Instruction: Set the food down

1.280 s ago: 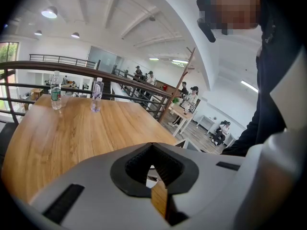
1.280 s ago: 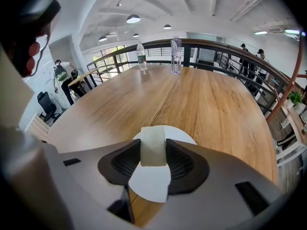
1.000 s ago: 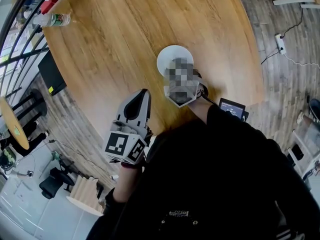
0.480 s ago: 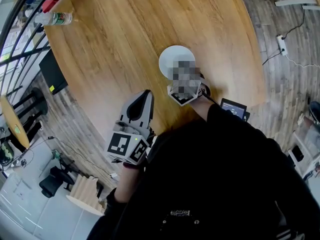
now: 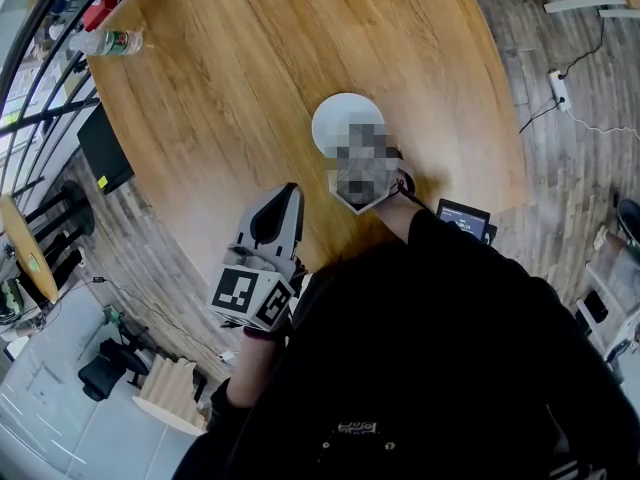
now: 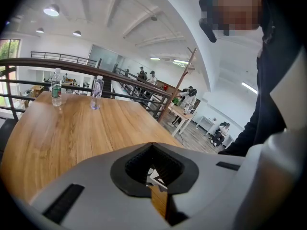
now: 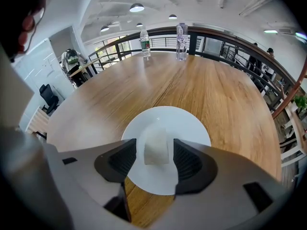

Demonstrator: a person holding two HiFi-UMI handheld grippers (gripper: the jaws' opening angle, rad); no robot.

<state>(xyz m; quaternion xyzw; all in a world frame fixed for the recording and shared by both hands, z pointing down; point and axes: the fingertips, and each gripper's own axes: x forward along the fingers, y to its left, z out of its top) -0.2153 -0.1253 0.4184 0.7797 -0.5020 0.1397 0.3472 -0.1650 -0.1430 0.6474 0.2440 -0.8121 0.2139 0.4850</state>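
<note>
Pale, rectangular food block [image 7: 156, 146] lies on the round, glossy white plate [image 7: 194, 128], loose between the right gripper's [image 7: 154, 153] 2 opening jaws. The left gripper's [image 6: 152, 145] jaws meet, empty.

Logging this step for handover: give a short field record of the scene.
Surface: round wooden table
Dish: white round plate on the table
Food: pale block lying on the plate
Right gripper: jaws opening either side of the block, pads clear of it
Left gripper: shut, empty
Far edge: two clear plastic bottles
</note>
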